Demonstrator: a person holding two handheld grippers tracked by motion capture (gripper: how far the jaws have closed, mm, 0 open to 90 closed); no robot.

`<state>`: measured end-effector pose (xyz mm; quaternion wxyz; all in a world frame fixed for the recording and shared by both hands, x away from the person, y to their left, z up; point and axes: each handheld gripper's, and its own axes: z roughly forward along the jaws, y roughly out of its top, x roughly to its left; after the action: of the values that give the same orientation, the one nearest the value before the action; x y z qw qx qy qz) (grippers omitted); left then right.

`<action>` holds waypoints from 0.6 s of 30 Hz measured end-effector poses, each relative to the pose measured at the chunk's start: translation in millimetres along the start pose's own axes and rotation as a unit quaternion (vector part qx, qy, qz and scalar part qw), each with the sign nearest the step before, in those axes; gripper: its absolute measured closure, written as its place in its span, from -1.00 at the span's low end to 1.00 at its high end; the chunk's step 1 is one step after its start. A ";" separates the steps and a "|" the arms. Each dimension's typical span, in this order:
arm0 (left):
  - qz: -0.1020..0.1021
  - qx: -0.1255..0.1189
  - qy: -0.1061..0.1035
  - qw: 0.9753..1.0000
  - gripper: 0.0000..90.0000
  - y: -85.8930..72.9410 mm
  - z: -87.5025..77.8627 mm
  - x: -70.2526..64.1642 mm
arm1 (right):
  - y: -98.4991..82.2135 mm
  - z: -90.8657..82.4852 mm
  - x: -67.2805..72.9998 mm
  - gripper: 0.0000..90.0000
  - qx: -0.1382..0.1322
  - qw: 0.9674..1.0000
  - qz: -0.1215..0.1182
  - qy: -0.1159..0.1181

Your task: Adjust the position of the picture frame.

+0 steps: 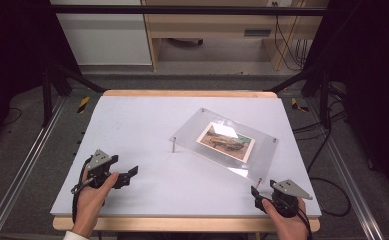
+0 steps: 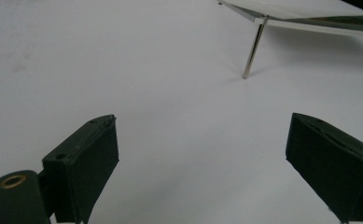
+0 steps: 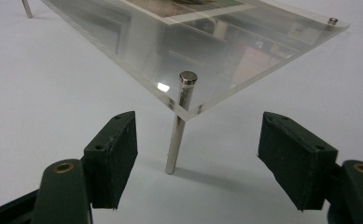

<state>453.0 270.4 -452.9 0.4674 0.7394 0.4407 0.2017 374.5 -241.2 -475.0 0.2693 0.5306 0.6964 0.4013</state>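
A clear acrylic panel (image 1: 192,132) stands tilted on thin metal legs on the white table (image 1: 142,125), with a photo (image 1: 226,141) sandwiched in it. My left gripper (image 1: 127,176) rests open at the front left, well apart from the panel. In the left gripper view its jaws (image 2: 206,123) stand wide over bare table, with one leg (image 2: 253,49) farther ahead. My right gripper (image 1: 256,192) is open at the panel's near corner. The corner leg (image 3: 177,140) and its cap (image 3: 188,77) stand just ahead between the jaws of the right gripper (image 3: 198,120), untouched.
The table's wooden front edge (image 1: 182,223) runs just under both hands. A wooden desk (image 1: 207,25) stands beyond the table. Black frame posts (image 1: 47,95) flank the sides, and cables (image 1: 332,190) lie on the floor at the right.
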 end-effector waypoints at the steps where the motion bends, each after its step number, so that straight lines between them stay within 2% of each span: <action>1: 0.000 0.000 0.000 1.000 -0.81 0.0 0.0 0.0 | 0.0 0.0 0.0 -0.37 0.000 1.000 0.000 0.000; 4: -0.003 -0.002 -0.012 1.000 -0.81 1.8 0.6 -0.5 | -0.9 1.1 -1.3 -0.33 -0.004 1.000 0.006 0.003; 8: 0.006 -0.002 -0.017 1.000 -0.88 0.9 5.6 -2.1 | -2.4 1.3 -3.3 -0.31 -0.018 1.000 0.005 0.013; 12: 0.008 -0.021 -0.028 0.999 -0.94 2.6 11.3 -2.1 | -2.7 -0.6 -0.8 -0.34 -0.025 1.000 0.000 0.015; 14: 0.007 -0.035 -0.021 0.999 -0.94 3.8 13.8 -2.6 | -2.1 -0.6 0.0 -0.34 -0.024 1.000 -0.004 0.017; 17: 0.034 -0.044 -0.002 0.998 -0.94 3.8 15.7 -4.3 | -3.2 1.7 1.4 -0.32 -0.018 1.000 -0.004 0.018; 18: 0.050 -0.051 0.011 0.997 -0.94 3.8 15.1 -5.2 | -3.3 1.4 1.6 -0.31 -0.019 1.000 -0.002 0.019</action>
<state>462.7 257.6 -456.3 0.4891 0.7333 0.3975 0.2550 373.4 -239.6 -478.5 0.2670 0.5164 0.6948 0.4235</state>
